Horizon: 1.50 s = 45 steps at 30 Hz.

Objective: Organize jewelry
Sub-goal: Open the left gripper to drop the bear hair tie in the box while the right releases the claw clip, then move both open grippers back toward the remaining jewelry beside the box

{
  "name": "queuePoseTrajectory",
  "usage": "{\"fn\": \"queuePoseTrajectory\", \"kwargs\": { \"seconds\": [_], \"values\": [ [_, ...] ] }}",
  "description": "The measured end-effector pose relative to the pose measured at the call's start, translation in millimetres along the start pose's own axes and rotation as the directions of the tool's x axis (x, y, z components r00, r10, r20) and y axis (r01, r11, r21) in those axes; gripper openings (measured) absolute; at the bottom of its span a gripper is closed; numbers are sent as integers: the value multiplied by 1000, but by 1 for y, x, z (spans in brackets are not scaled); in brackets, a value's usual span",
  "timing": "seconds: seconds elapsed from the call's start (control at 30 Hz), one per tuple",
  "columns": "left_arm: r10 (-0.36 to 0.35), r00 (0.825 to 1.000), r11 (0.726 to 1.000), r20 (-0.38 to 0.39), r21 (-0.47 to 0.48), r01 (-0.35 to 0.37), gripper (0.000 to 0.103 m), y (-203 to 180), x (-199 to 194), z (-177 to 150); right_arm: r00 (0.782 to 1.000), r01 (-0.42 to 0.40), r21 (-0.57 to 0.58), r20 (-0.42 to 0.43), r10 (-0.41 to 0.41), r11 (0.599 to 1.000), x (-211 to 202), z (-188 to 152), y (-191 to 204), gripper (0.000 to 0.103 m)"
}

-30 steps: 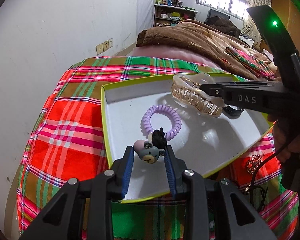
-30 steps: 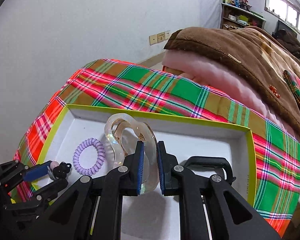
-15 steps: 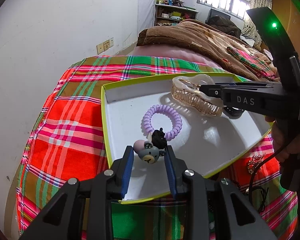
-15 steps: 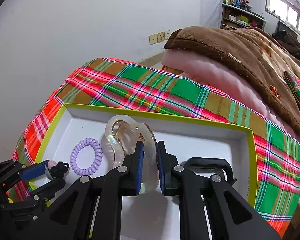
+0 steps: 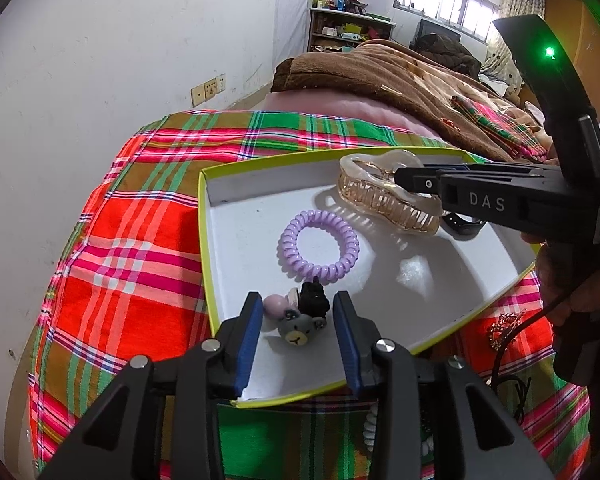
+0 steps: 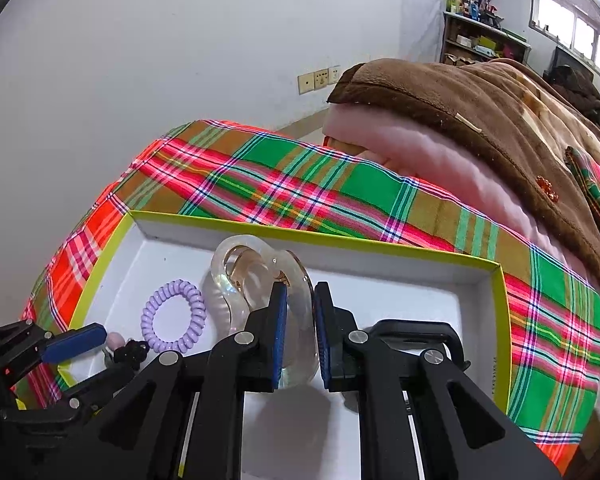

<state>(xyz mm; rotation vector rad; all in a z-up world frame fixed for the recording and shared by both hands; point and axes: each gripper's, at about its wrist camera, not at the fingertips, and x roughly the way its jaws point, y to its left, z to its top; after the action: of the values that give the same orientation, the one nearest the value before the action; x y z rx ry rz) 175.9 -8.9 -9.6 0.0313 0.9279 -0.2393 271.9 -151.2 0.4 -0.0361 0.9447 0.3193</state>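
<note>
A white tray with a yellow-green rim (image 5: 204, 240) lies on a plaid cloth. My left gripper (image 5: 296, 304) hangs over its near corner, and its jaws are opening. Between them a hair tie with a grey bear charm (image 5: 300, 330) rests on the tray floor, and neither pad presses on it. A purple coil hair tie (image 5: 318, 250) lies just beyond. My right gripper (image 6: 300, 304) is shut on a clear amber claw clip (image 6: 256, 276), held just above the tray's middle. The clip (image 5: 384, 200) casts a shadow on the tray.
A black strap-like thing (image 6: 412, 328) lies in the tray under the right gripper. A sparkly brooch (image 5: 504, 326) sits on the plaid cloth (image 6: 284, 184) right of the tray. A brown blanket (image 6: 480, 112) over pink bedding rises behind. A hand (image 5: 572, 280) grips the right tool.
The left jaws have spread wider, and the bear hair tie now sits loose between them on the tray. The right gripper and the clip have hardly moved.
</note>
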Motion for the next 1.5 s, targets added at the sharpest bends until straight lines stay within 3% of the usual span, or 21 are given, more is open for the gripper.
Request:
{"fn": "queuePoseTrajectory", "kwargs": {
  "seconds": [0.33,0.5,1.0,1.5],
  "values": [
    [-9,1000,1000,-5,-2,9,44,-3,-1,0,1000,-7,0,14,7,1000,-4,1,0,20],
    [-20,1000,1000,-4,-13,20,47,-3,-3,0,999,-13,3,34,13,1000,-9,1,1,37],
    [-50,994,998,95,-32,53,55,-4,-51,-6,992,-20,35,126,16,999,-63,-15,2,38],
    [-66,993,997,96,-41,70,56,3,-80,-49,985,-38,83,171,24,996,-127,-93,1,38]
  ]
}}
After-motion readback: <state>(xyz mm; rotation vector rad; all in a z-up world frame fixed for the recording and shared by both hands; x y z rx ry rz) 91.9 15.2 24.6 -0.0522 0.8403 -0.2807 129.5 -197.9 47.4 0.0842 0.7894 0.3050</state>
